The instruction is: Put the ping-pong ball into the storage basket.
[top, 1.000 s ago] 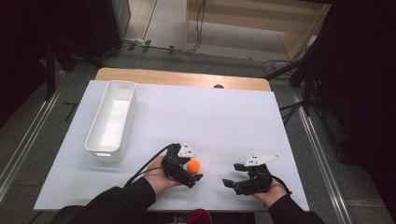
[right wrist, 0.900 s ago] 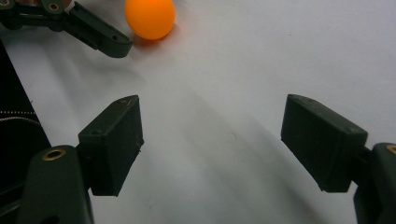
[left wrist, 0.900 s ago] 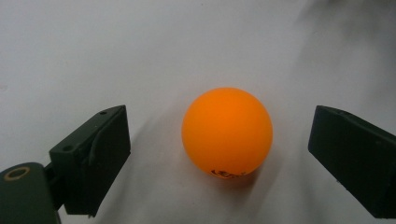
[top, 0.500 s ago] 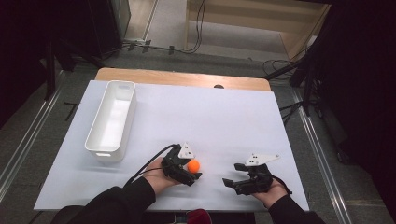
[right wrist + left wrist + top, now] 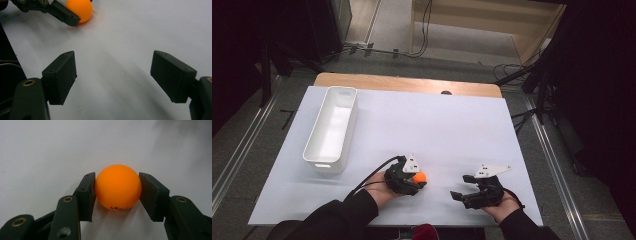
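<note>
Left claw (image 5: 117, 192) had just been closing and clamped the ball (image 5: 118, 187), which sat on the worktop (image 5: 452, 125) near the front edge. Right claw (image 5: 113, 77) was apart, empty, just right of it.

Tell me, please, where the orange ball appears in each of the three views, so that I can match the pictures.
High view: the orange ball lies low and centre-left, in the left gripper.
Left gripper view: the ball sits mid-frame, both pads pressing on it.
Right gripper view: the ball is at the top edge, left of centre.
Shared landmark: the left gripper's black jaw beside the ball, on the white table.
</note>
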A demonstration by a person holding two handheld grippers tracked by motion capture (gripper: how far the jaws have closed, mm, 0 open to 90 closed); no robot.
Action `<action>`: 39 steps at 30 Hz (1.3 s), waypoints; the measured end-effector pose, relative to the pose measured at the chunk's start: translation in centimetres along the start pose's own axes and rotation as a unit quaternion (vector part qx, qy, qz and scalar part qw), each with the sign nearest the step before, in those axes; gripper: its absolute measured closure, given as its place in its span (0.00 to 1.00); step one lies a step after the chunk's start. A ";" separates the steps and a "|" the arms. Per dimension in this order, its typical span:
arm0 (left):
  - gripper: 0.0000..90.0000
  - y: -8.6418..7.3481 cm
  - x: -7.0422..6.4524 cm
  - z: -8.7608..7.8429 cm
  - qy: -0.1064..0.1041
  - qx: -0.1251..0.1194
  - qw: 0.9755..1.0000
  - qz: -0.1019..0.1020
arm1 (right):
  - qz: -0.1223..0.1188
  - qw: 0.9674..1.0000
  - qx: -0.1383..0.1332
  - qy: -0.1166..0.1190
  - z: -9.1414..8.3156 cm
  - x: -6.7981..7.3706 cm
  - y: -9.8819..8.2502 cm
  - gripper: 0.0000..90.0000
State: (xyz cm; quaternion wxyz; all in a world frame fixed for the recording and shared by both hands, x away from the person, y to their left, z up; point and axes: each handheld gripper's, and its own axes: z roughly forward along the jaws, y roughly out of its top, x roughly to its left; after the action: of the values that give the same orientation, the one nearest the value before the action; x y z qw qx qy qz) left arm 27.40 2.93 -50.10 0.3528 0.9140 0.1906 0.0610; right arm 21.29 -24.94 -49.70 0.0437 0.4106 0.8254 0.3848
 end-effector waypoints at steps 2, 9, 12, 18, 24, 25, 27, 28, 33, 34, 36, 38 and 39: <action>0.55 0.0 0.0 0.0 0.001 -0.004 1.000 -0.002 | 0.000 1.000 0.000 0.000 0.0 0.0 0.0 0.22; 0.55 0.0 0.0 -0.1 -0.003 -0.003 1.000 0.001 | -0.001 1.000 0.000 0.000 0.0 0.0 0.0 0.22; 0.55 0.1 0.0 -0.2 -0.003 -0.005 1.000 0.005 | 0.000 1.000 0.000 0.000 0.0 0.0 0.0 0.22; 0.56 0.1 0.1 -0.4 -0.001 -0.014 1.000 -0.003 | -0.001 1.000 0.000 0.000 0.0 0.0 0.0 0.22; 0.56 0.2 0.2 -0.7 -0.003 -0.022 1.000 -0.002 | -0.001 1.000 0.000 0.001 0.0 0.0 0.0 0.22; 0.56 0.3 0.2 -0.7 -0.004 -0.021 1.000 -0.002 | -0.001 1.000 0.000 0.001 0.0 0.0 0.0 0.22; 0.56 0.3 0.2 -0.8 -0.003 -0.024 1.000 -0.003 | -0.001 1.000 -0.001 0.001 0.0 0.0 0.0 0.22; 0.56 0.3 0.2 -0.8 -0.004 -0.025 1.000 -0.004 | -0.001 1.000 -0.001 0.001 0.0 0.0 0.0 0.22; 0.56 0.4 0.2 -1.1 -0.004 -0.032 0.999 -0.004 | 0.001 1.000 -0.001 0.002 0.0 0.0 0.0 0.22; 0.56 0.4 0.3 -1.2 -0.004 -0.033 0.999 -0.002 | 0.000 1.000 -0.001 0.001 0.0 0.0 0.0 0.22; 0.56 0.4 0.4 -1.3 -0.003 -0.036 0.999 -0.006 | 0.000 1.000 -0.001 0.001 0.0 0.0 0.0 0.22; 0.56 0.4 0.5 -1.4 -0.004 -0.039 0.999 -0.010 | 0.000 1.000 -0.001 0.001 0.0 0.0 0.0 0.22; 0.56 0.4 0.5 -1.5 -0.005 -0.038 0.999 -0.010 | 0.000 1.000 -0.001 0.002 0.0 0.0 0.0 0.22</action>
State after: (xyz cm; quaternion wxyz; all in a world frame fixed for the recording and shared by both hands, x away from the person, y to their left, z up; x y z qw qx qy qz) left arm 27.63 3.77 -48.73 0.3886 0.8984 0.1955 0.0605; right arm 21.27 -24.95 -49.67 0.0428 0.4099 0.8253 0.3861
